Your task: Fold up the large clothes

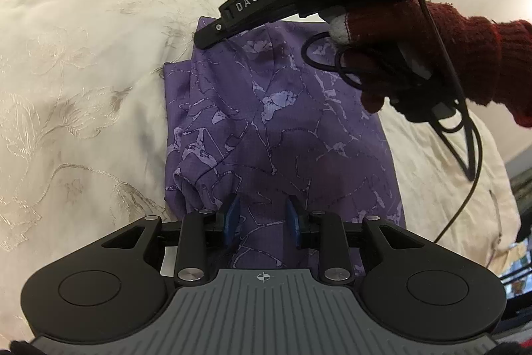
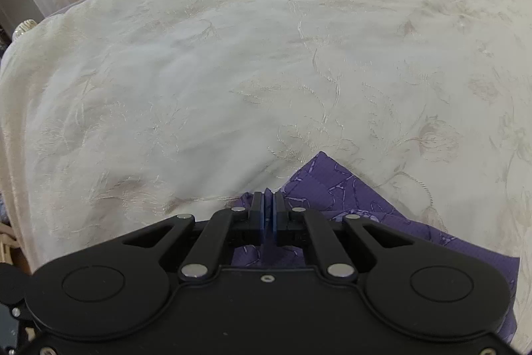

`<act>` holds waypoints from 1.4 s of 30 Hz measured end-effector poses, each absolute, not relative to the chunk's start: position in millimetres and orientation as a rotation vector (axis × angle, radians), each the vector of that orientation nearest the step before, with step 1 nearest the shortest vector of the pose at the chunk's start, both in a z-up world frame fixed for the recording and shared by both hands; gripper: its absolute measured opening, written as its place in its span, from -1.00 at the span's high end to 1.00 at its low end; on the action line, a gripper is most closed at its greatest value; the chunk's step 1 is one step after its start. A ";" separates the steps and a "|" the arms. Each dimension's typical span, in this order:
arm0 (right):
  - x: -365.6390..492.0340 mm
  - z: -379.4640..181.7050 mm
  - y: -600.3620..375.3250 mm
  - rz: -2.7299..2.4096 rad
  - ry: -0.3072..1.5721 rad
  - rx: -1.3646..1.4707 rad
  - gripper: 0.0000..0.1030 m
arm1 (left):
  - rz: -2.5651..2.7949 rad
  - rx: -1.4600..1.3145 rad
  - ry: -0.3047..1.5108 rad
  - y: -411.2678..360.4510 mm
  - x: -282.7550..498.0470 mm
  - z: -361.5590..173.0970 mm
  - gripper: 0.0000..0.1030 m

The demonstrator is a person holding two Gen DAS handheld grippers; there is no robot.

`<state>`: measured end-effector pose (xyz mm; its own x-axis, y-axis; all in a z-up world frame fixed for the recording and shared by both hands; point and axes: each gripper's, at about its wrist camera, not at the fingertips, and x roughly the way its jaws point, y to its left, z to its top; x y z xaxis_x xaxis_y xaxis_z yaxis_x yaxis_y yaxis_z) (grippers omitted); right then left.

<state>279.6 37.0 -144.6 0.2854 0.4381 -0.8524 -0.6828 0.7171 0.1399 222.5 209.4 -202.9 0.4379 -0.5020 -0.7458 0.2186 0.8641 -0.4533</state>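
1. Already folded narrow, the purple garment (image 1: 282, 122) lies on the cream bedspread (image 1: 83, 72).
2. Left gripper (image 1: 262, 218): fingers spread over its near edge.
3. Right gripper (image 2: 268, 205): pressed together at the far corner, pinch unclear.
4. Next probably needs another fold, near to far.

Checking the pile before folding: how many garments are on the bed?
1: a purple garment folded on the bedspread, between both grippers. More could lie outside the views.
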 end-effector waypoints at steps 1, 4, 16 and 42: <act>276.7 -141.3 34.9 0.762 1.023 -0.258 0.64 | -0.460 -0.310 1.031 209.8 223.2 -201.0 0.43; 267.9 -120.5 13.4 0.732 0.945 -0.154 -0.02 | -0.469 -0.337 1.030 214.5 224.6 -190.1 0.38; 217.8 -106.6 -182.4 0.302 0.886 0.350 -0.98 | -0.390 -0.460 0.993 239.6 245.1 -174.0 -0.92; 218.2 -224.3 -213.6 0.462 1.105 0.864 -0.23 | -0.508 -0.720 1.342 210.3 280.7 -250.3 -0.77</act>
